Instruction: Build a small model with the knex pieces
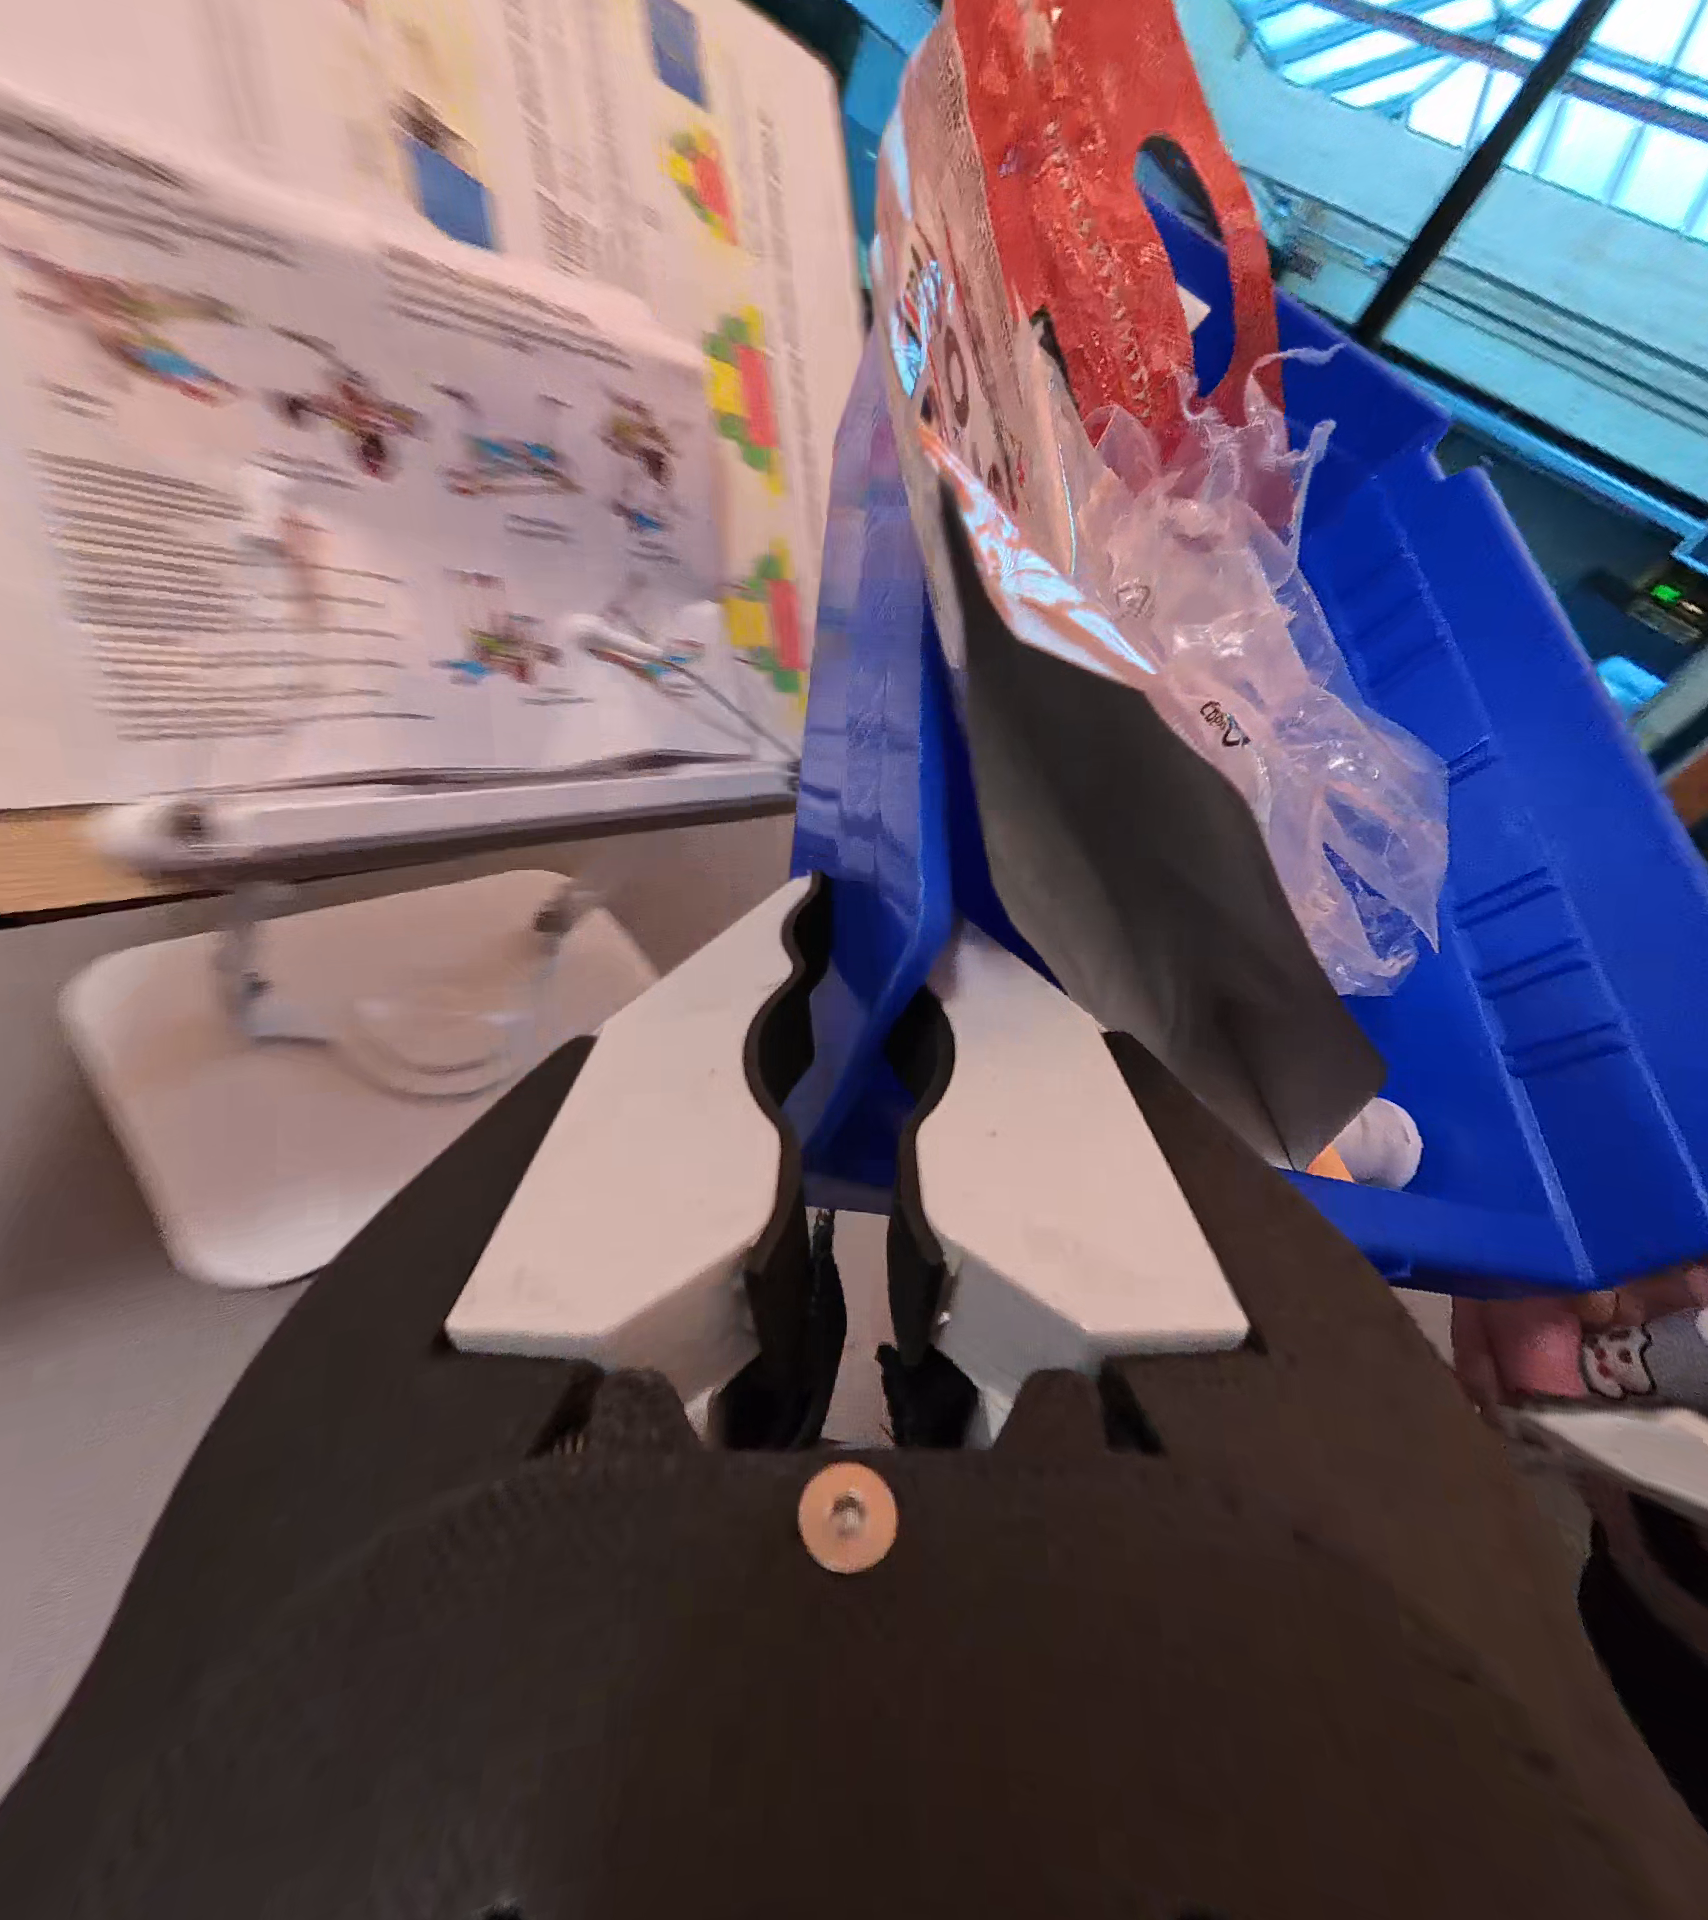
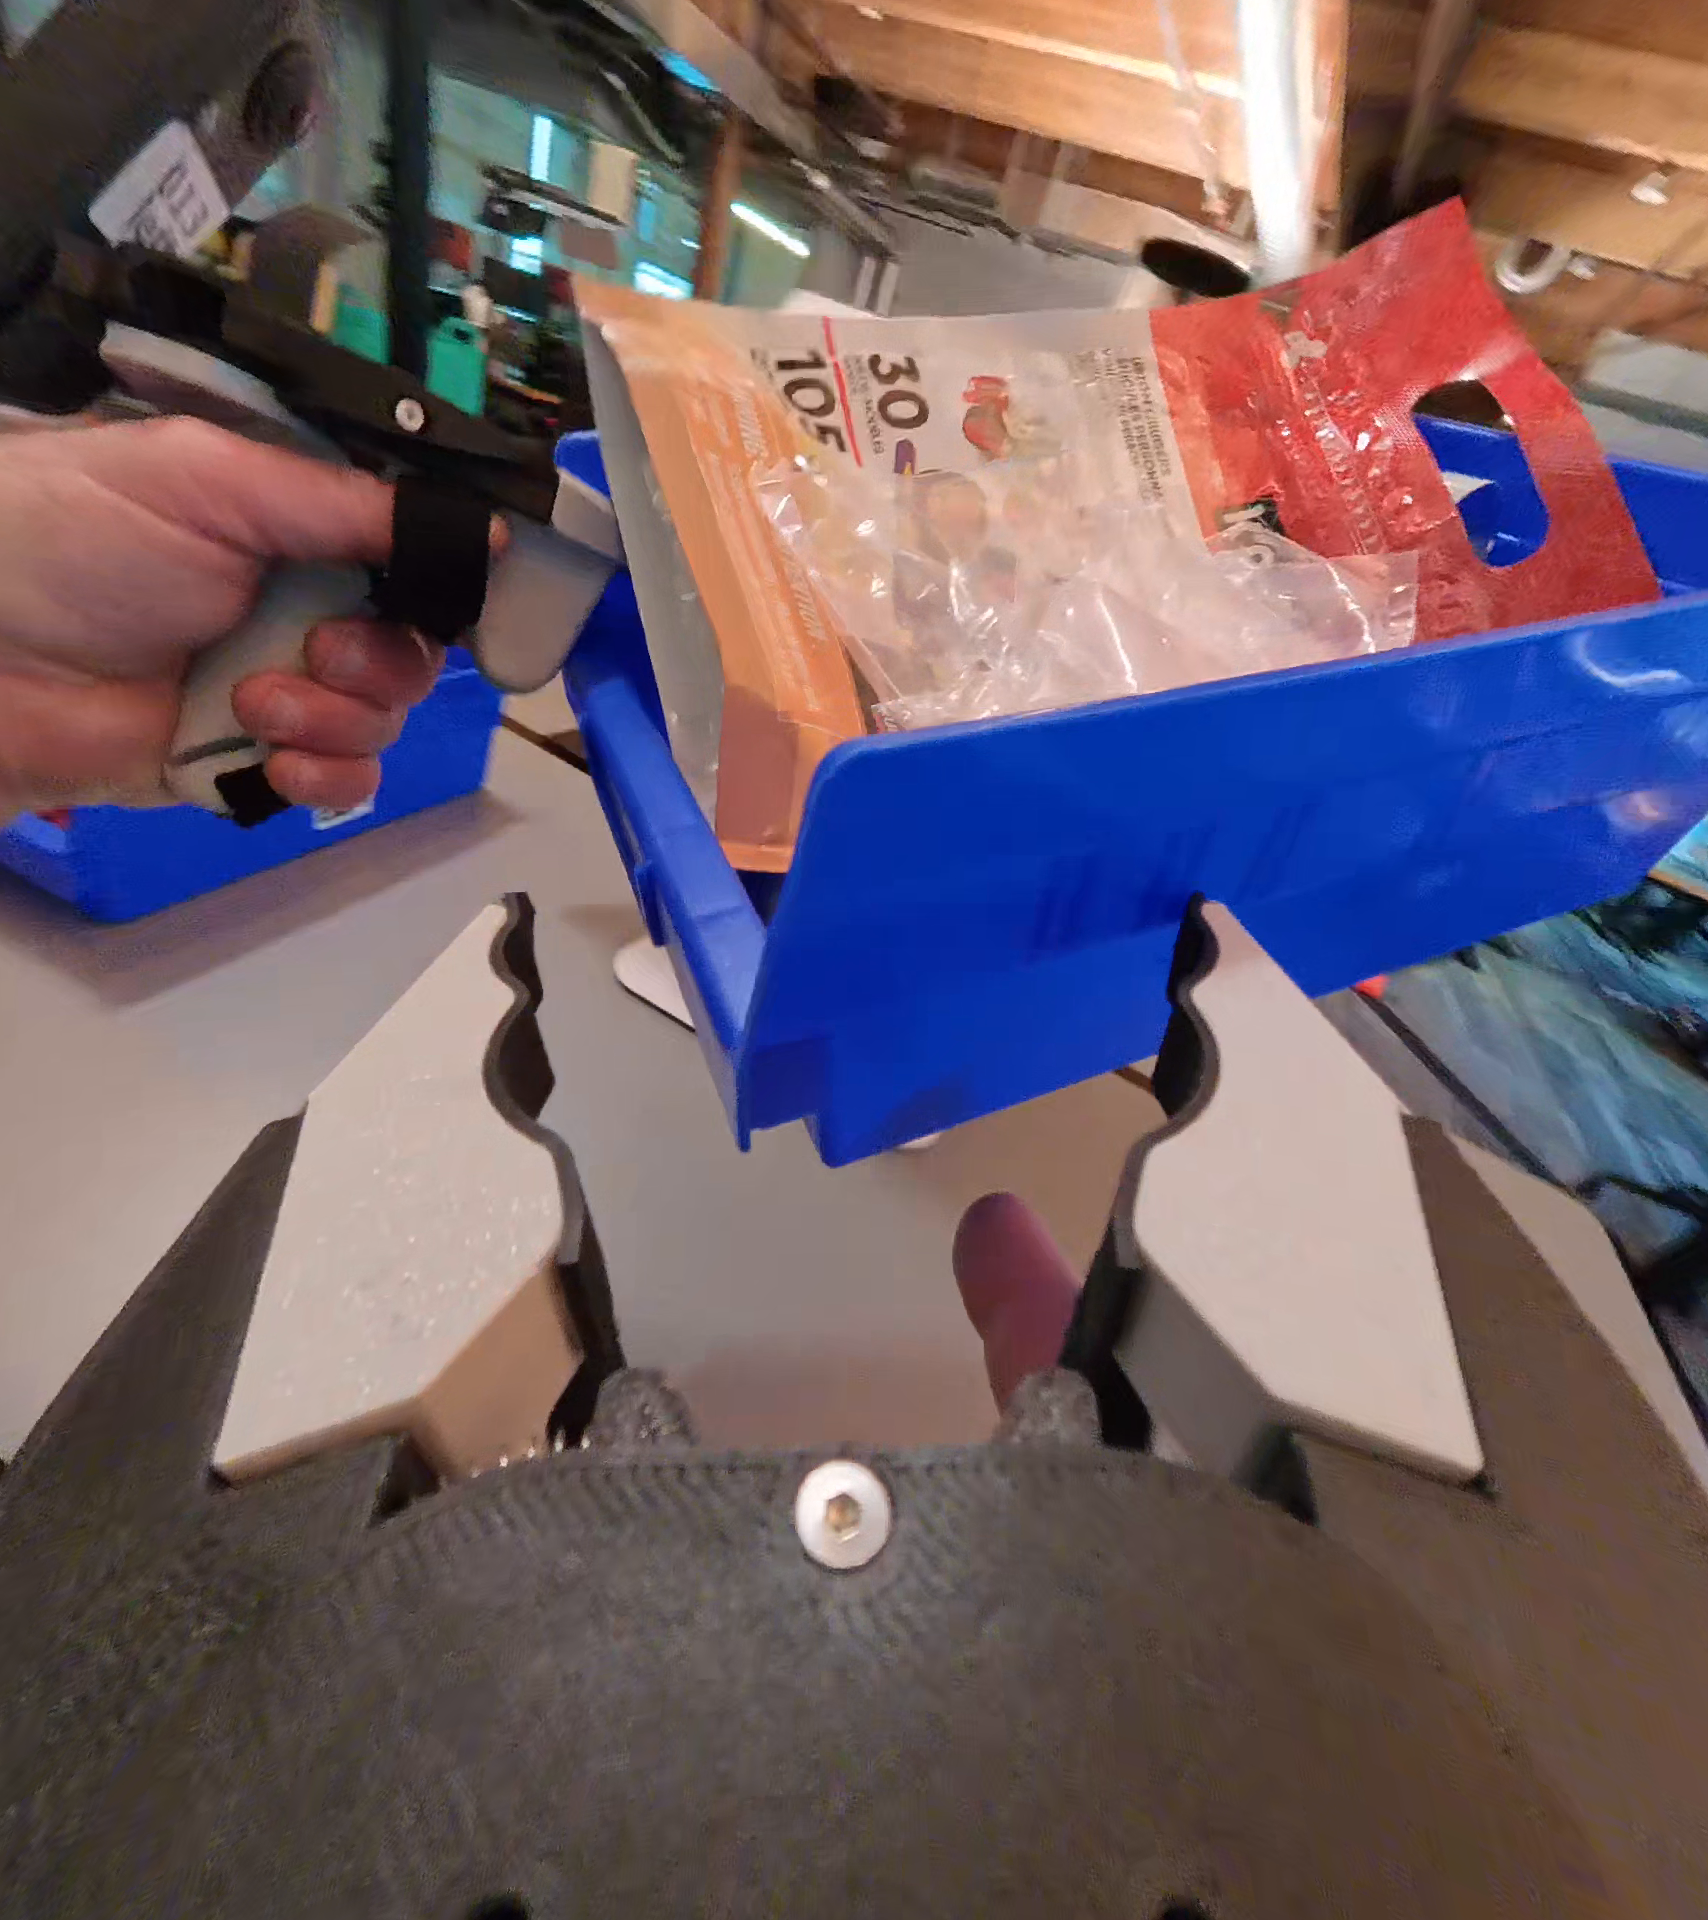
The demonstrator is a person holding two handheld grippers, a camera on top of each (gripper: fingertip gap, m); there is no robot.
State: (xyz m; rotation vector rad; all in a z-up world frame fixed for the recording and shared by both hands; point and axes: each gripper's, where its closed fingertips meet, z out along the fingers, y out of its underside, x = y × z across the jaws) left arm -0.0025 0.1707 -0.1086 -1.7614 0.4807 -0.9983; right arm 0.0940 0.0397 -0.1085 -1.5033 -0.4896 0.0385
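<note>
My left gripper (image 1: 855,935) is shut on the side wall of a blue plastic bin (image 1: 1515,790) and holds it tilted above the grey table. The right wrist view shows the same gripper (image 2: 580,520) in a person's hand (image 2: 102,603), clamped on the bin's far left corner. The bin (image 2: 1245,831) holds a printed bag with a red top and a handle hole (image 2: 1369,416), and crumpled clear plastic bags (image 2: 1089,613). The bag (image 1: 1089,208) and the clear plastic (image 1: 1276,644) stick out over the rim. My right gripper (image 2: 860,925) is open, and the bin's near corner hangs between its fingertips.
An open instruction booklet (image 1: 310,416) rests on a white stand (image 1: 289,1122) to the left of the bin. A second blue bin (image 2: 237,831) sits on the grey table (image 2: 102,1060) at the left. Shelves and clutter lie beyond the table's right edge. Some 15 cm of space lies between my two pairs of fingers.
</note>
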